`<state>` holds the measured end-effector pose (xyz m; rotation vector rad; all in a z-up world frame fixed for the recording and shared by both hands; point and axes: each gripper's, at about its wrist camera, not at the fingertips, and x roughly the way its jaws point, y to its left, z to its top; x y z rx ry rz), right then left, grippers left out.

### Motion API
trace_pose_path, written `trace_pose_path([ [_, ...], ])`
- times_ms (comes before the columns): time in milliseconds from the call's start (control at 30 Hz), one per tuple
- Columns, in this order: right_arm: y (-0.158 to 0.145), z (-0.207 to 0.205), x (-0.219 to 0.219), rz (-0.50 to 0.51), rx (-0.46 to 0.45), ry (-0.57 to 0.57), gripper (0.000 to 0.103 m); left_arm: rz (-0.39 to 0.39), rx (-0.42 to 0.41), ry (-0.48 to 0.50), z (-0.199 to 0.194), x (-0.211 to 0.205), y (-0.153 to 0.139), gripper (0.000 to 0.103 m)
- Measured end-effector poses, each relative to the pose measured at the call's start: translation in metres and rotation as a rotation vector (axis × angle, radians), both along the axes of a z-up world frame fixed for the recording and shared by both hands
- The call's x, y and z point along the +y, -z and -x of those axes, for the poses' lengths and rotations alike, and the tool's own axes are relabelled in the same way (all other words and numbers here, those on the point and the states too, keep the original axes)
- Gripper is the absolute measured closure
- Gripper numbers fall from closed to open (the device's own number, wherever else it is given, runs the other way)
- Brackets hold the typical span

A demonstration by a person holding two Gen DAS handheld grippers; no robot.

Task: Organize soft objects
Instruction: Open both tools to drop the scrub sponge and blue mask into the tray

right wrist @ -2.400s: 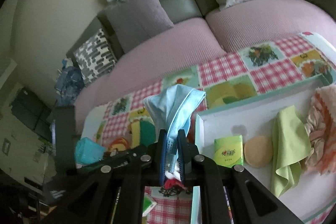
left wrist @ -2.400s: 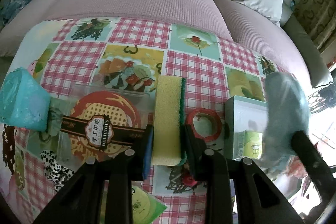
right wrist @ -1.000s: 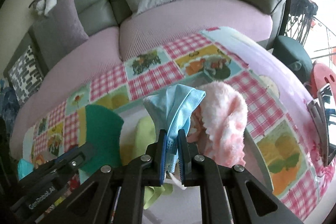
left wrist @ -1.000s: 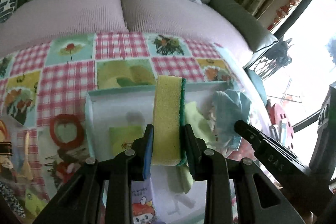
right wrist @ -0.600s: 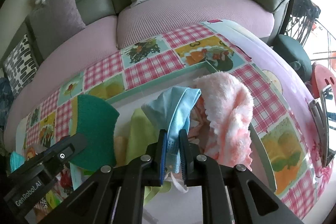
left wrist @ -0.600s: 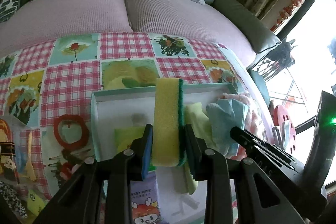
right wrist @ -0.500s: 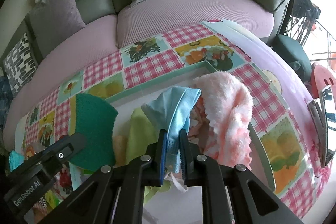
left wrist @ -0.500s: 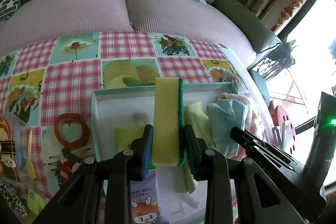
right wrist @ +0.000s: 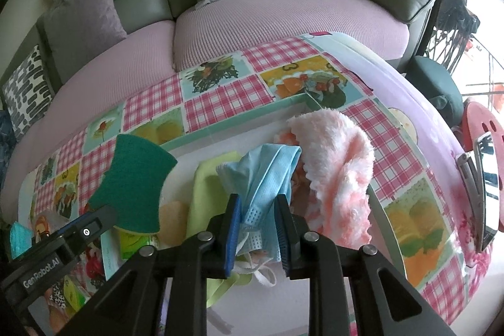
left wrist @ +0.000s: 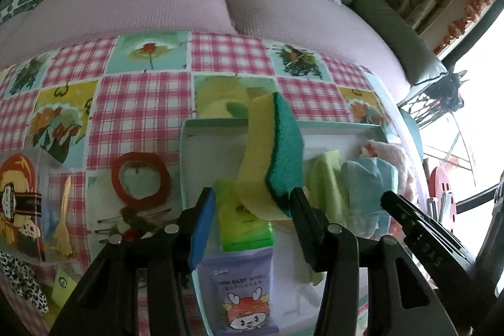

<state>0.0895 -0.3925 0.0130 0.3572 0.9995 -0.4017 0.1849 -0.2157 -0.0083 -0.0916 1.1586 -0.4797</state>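
Over the white tray (left wrist: 186, 147), my left gripper (left wrist: 252, 219) has its jaws opening. The yellow and green sponge (left wrist: 267, 153) stands tilted between them, leaning toward the right finger and clear of the blue left pad (left wrist: 201, 222). My right gripper (right wrist: 258, 232) hangs over the tray's (right wrist: 236, 122) right part, jaws opening too. The blue face mask (right wrist: 264, 175) sags loosely between its pads. A pink fluffy towel (right wrist: 337, 166) and a light green cloth (right wrist: 204, 194) lie in the tray beside the mask. The sponge (right wrist: 135, 181) and left gripper (right wrist: 78, 232) show at left in the right wrist view.
A green tissue pack (left wrist: 242, 225) and a baby wipes pack (left wrist: 242, 288) lie in the tray's near left. A red tape ring (left wrist: 141, 178) and a clear labelled box (left wrist: 19, 197) sit on the checked tablecloth. A pink sofa (right wrist: 283, 11) curves behind.
Both pairs of jaws have spread. The sponge, held upright before, has tipped to the right, and the mask has gone slack. The left gripper shifted a little over the tray.
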Motion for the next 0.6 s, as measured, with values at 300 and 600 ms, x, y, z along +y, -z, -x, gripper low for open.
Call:
trace_pose_path([
  [300, 0.003, -0.003, 0.000, -0.001, 0.017, -0.005, 0.079, -0.023, 0.037, -0.037, -0.006, 0.010, 0.009, 0.053],
  [600, 0.003, -0.002, 0.002, 0.007, 0.028, -0.006, 0.064, -0.042, 0.025, -0.036, -0.001, 0.011, -0.003, 0.053],
])
